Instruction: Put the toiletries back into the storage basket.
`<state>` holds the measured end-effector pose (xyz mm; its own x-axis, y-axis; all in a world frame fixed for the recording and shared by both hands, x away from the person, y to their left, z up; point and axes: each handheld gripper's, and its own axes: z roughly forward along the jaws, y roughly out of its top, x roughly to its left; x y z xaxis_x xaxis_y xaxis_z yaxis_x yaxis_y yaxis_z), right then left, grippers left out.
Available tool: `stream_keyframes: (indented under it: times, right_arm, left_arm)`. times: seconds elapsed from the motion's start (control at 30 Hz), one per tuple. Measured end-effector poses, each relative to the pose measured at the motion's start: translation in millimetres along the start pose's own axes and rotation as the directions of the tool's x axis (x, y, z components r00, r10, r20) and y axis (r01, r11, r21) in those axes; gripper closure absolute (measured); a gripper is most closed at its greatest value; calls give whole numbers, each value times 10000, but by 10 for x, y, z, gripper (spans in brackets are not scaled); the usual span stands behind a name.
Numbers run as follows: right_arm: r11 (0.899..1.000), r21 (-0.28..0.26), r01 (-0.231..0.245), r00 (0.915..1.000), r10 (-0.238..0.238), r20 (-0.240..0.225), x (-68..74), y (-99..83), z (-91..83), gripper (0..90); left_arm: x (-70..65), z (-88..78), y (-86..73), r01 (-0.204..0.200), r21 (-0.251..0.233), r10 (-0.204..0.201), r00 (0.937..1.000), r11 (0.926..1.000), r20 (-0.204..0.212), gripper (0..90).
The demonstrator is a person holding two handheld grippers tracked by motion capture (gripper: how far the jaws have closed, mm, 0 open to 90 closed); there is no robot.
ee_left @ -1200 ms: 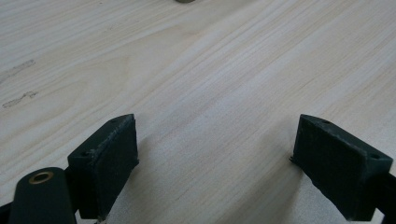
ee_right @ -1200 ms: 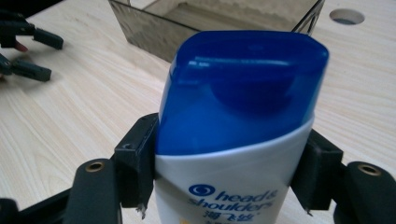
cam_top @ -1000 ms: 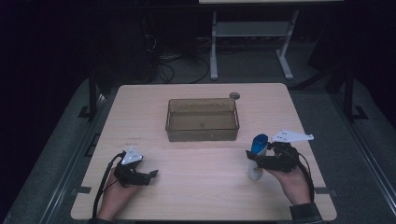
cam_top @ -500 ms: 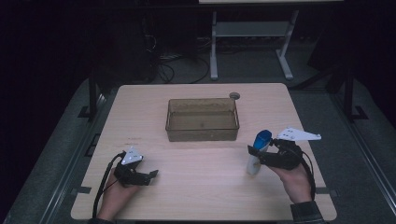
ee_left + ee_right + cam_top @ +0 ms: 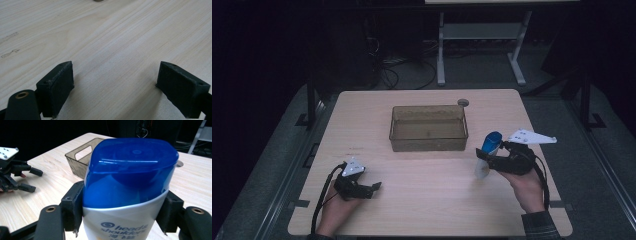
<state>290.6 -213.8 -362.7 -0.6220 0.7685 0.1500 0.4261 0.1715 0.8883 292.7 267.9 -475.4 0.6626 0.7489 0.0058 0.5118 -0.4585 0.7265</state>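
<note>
White shampoo bottle with blue cap (image 5: 487, 152), clamped between the jaws of the right tool (image 5: 486, 159) above the wooden bench (image 5: 422, 200) just right of the brown translucent plastic bin (image 5: 428, 128); left tool (image 5: 374, 186) open, empty.

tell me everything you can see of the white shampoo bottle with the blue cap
The white shampoo bottle with the blue cap looks like glossy plastic. Its rounded blue flip cap sits shut above a white body printed with blue lettering. The right gripper clamps it just under the cap, one black jaw on each side. In the high view the bottle tilts, cap toward the brown see-through bin, base low over the light wooden table; whether the base touches the wood is unclear.
</note>
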Motion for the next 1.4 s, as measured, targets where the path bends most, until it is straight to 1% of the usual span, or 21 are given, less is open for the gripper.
stream_keyframes:
  times: [0.17, 0.4, 0.63, 0.8, 1.1, 1.4]
  right_arm:
    - [9998, -178, 110, 9999, -109, 30, 5, 86, 15, 336]
    - [9996, -229, 190, 9998, -189, 58, 6, 173, 59, 337]
    - [9991, -362, 214, 9997, -211, 101, -11, 257, 108, 336]
    - [9987, -492, 120, 9999, -117, 70, -29, 342, 162, 337]
    - [9979, -635, 103, 9999, -96, 115, -71, 513, 310, 337]
    - [9973, -734, 86, 9998, -73, 180, -120, 642, 462, 337]
  left_arm:
    - [0, -1, 1, 7, 16, -7, 10000, 10000, 10, 127]
    - [-1, 0, 1, 18, 13, -18, 10000, 10000, 12, 127]
    - [2, -1, 1, -10, 15, 10, 10000, 10000, 6, 127]
    - [1, -4, 2, -11, 60, 10, 10000, 10000, 22, 127]
    - [1, -1, 2, -7, 22, 7, 10000, 10000, -1, 127]
    - [1, -1, 1, -13, 14, 13, 10000, 10000, -4, 127]
